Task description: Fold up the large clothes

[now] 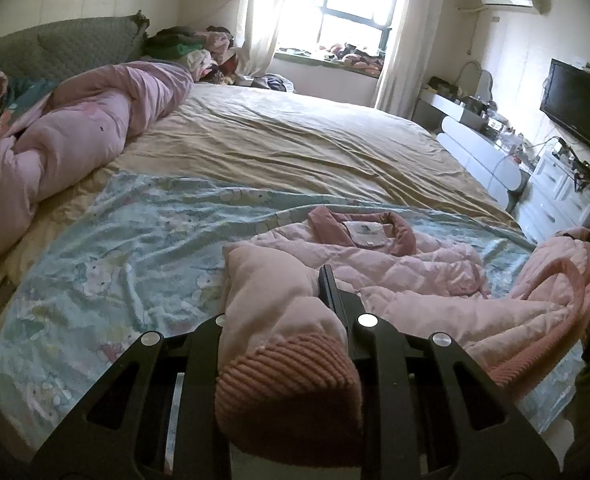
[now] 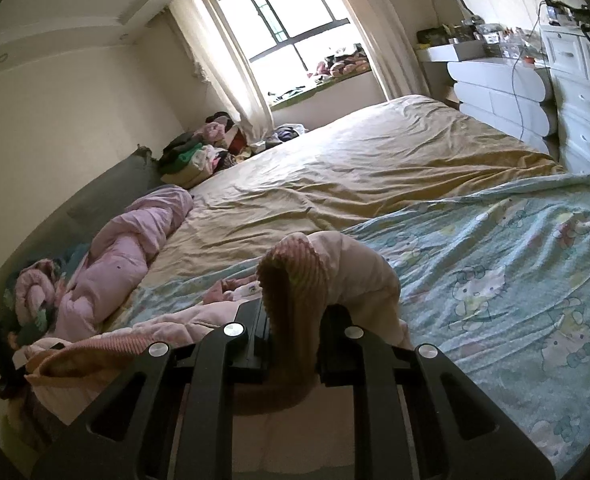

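A pink quilted jacket (image 1: 415,264) lies spread on the light blue cartoon-print sheet (image 1: 115,248), its collar and white label (image 1: 369,232) facing up. My left gripper (image 1: 295,296) is shut on one sleeve, whose ribbed pink cuff (image 1: 287,380) hangs back over the jaws. My right gripper (image 2: 293,312) is shut on the other sleeve (image 2: 355,264), with its ribbed cuff (image 2: 291,280) standing up between the fingers. The jacket's body (image 2: 167,324) trails off to the left in the right wrist view. Both sleeves are lifted off the bed.
A rolled pink duvet (image 1: 75,128) lies along the headboard side. A tan sheet (image 1: 295,140) covers the far half of the bed. A pile of clothes (image 1: 199,52) sits by the window. White drawers (image 1: 491,156) and a TV (image 1: 579,108) line the right wall.
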A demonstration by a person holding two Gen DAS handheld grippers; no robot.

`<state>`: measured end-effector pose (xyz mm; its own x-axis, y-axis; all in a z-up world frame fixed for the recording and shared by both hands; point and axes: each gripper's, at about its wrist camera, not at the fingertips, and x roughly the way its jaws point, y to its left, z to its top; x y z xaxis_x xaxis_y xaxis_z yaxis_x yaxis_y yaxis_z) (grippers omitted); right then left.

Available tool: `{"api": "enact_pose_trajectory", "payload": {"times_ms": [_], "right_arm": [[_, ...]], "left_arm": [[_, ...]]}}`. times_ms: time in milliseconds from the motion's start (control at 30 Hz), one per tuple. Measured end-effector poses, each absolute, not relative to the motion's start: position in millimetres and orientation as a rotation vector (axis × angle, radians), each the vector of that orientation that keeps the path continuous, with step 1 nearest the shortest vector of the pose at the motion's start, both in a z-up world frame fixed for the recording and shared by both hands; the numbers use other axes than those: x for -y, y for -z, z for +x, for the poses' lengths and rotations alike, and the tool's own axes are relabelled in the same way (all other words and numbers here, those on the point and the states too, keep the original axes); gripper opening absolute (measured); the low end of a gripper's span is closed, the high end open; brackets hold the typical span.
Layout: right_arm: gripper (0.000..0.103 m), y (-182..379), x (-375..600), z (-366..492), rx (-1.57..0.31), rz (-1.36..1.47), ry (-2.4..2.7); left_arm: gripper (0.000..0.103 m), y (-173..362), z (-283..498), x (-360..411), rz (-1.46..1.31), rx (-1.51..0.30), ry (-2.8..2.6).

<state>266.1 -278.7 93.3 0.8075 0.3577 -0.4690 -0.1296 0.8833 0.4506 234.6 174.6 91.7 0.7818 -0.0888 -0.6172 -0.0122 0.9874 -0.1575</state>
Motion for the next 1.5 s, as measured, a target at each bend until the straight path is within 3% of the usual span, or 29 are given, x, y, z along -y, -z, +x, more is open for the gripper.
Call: {"api": "enact_pose_trajectory", "payload": {"times_ms": [1033,1133,1200,1233,1267,1500], "right_arm": [[0.018,-50,274,359,-0.717,0.519,-0.168],[0.028,-48,278,363,-0.717,0.570,-0.197],[0.049,-50,282,362,-0.694,0.627,-0.235],[0.067,-53,284,360,-0.665,0.647,-0.249],[0.072,-57,285,356,-0.637,0.646,-0.243],[0.073,-67,237,329,-0.611,0.380,-0.305]], "left_arm": [[0.016,-47,316,-175,-0.068,-0.732,-0.064],[0.016,-44,323,-175,-0.065,-0.746,-0.071],[0.016,-42,326,-175,-0.069,-0.753,-0.071],[0.016,-42,328,-176,-0.072,-0.756,-0.069],[0.016,-41,330,-176,-0.074,-0.759,-0.067],[0.017,-36,347,-175,-0.101,-0.780,-0.066]]}}
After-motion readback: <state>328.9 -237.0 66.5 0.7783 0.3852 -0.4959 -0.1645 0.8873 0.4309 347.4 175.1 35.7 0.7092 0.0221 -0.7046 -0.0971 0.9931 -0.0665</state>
